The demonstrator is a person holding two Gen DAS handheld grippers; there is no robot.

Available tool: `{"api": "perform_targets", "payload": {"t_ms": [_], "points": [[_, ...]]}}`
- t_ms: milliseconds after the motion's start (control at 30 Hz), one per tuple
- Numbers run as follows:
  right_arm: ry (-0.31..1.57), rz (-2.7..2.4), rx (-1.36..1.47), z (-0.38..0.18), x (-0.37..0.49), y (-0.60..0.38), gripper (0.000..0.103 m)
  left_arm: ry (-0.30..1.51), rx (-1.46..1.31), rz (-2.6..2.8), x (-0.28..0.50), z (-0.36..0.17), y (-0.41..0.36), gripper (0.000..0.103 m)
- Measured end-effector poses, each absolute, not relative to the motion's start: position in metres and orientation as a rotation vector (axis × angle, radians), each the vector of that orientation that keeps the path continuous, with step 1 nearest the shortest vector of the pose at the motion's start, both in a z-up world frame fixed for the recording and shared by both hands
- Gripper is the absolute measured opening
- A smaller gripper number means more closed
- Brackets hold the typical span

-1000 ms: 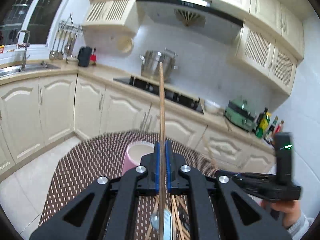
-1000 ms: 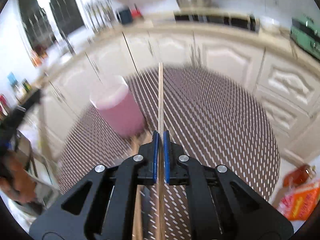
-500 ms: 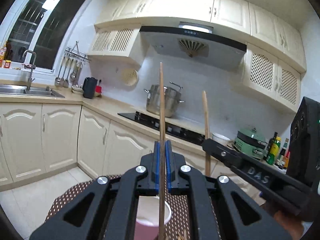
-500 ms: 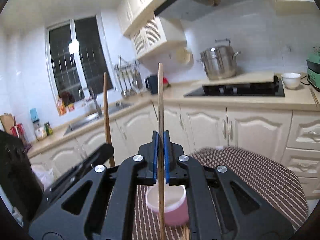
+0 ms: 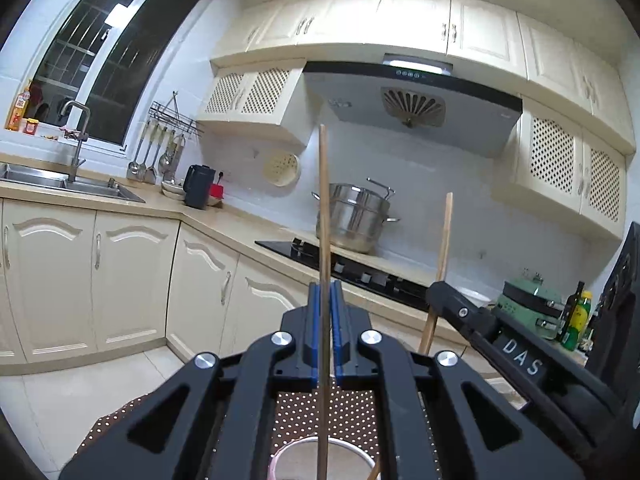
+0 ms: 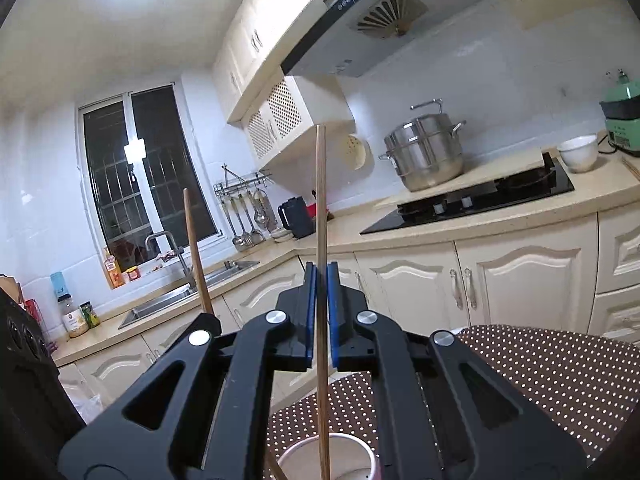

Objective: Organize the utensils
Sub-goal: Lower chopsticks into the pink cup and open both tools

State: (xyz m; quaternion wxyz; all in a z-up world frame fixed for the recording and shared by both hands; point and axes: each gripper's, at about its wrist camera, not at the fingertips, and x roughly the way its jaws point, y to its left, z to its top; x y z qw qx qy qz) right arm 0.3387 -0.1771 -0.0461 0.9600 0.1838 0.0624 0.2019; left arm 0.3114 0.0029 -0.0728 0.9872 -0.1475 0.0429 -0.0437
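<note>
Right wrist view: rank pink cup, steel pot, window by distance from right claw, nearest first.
1. Pink cup: just below the right claw, on the dotted tablecloth.
2. Steel pot: on the counter by the cooktop, right of centre.
3. Window: far wall, left, behind the sink.

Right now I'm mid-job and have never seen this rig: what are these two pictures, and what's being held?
No robot arm here: a person carries two hand-held grippers, each with a fisheye camera looking along its jaws. One picture is from the left gripper, with the right gripper showing at its right edge. The other is from the right gripper. Each has its blue-padded jaws shut on an upright chopstick: the left chopstick and the right chopstick. Below them is a table with a brown dotted cloth, and on it a pink cup under both chopsticks. The tips seem to hang over its mouth. Behind is a kitchen counter.
</note>
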Motion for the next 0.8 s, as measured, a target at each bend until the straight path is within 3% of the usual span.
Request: {"api": "perform_targets", "payload": {"t_ms": [800], "points": [[0.196, 0.400, 0.239, -0.063, 0.280, -0.179, 0.006, 0.245, -0.210, -0.156, 0.271, -0.111, -0.005, 0.006]]}}
